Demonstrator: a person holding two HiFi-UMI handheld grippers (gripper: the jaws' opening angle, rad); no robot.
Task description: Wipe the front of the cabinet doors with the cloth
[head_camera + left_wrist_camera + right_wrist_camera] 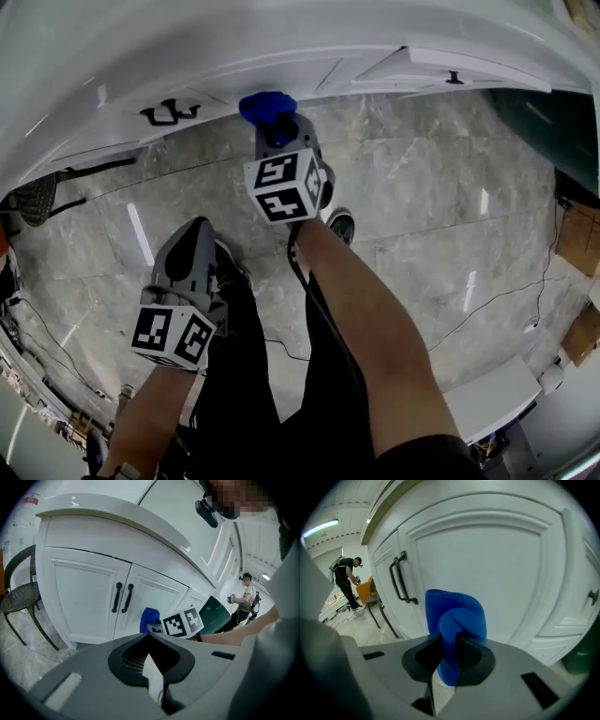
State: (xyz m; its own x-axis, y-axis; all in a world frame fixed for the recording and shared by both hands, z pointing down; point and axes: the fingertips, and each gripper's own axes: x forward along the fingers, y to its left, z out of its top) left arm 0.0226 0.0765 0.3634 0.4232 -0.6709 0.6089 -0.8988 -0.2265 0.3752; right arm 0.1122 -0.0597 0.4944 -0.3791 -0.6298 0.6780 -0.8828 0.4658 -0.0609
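The right gripper (447, 660) had its jaws clamped on a blue cloth (457, 616), a folded wad of which stood out past the fingertips. The cloth was held up to the white panelled cabinet door (497, 564); whether it pressed the panel or sat just off it could not be told. Black bar handles (401, 581) showed to the left of the cloth. The left gripper (151, 656) hung lower and farther from the cabinet, its jaws closed together with nothing between them, beside the person's dark trouser leg (244, 375).

A white countertop (117, 520) jutted out over the doors, and its edge hid their upper part in the head view. A black wire chair (18, 597) stood at the cabinet's left end, and a dark green object (581, 660) sat low by its right side. The floor (441, 187) was glossy grey marbled tile with streaks of reflected light, and thin cables (511, 292) trailed across it. Far off in the room another person (347, 578) stood near a yellow chair (367, 588)
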